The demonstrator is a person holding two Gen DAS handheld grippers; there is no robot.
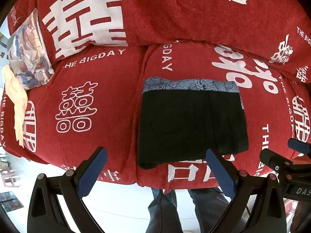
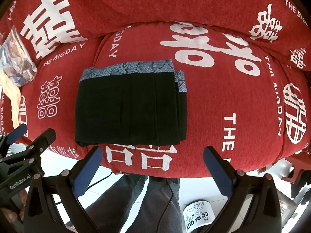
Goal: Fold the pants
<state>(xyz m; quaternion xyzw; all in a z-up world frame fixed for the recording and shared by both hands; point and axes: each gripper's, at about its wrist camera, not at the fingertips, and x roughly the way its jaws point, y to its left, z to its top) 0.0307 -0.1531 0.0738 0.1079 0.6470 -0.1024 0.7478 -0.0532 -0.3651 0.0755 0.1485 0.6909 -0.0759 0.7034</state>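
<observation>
Black pants (image 1: 192,124) with a blue-grey patterned waistband lie folded into a flat rectangle on the red sofa seat (image 1: 93,81). They also show in the right wrist view (image 2: 130,108), with layered folds along the right edge. My left gripper (image 1: 155,155) is open and empty, held off the sofa's front edge, near the pants' front left corner. My right gripper (image 2: 151,155) is open and empty, just in front of the pants' near edge. Each gripper shows at the side of the other's view.
A patterned cushion (image 1: 27,52) and a pale yellow cloth (image 1: 17,104) lie at the sofa's left end. The red back cushions (image 2: 155,3) rise behind the pants. The person's legs (image 2: 147,200) stand on white floor below, with a white printed cup (image 2: 198,215) at the right.
</observation>
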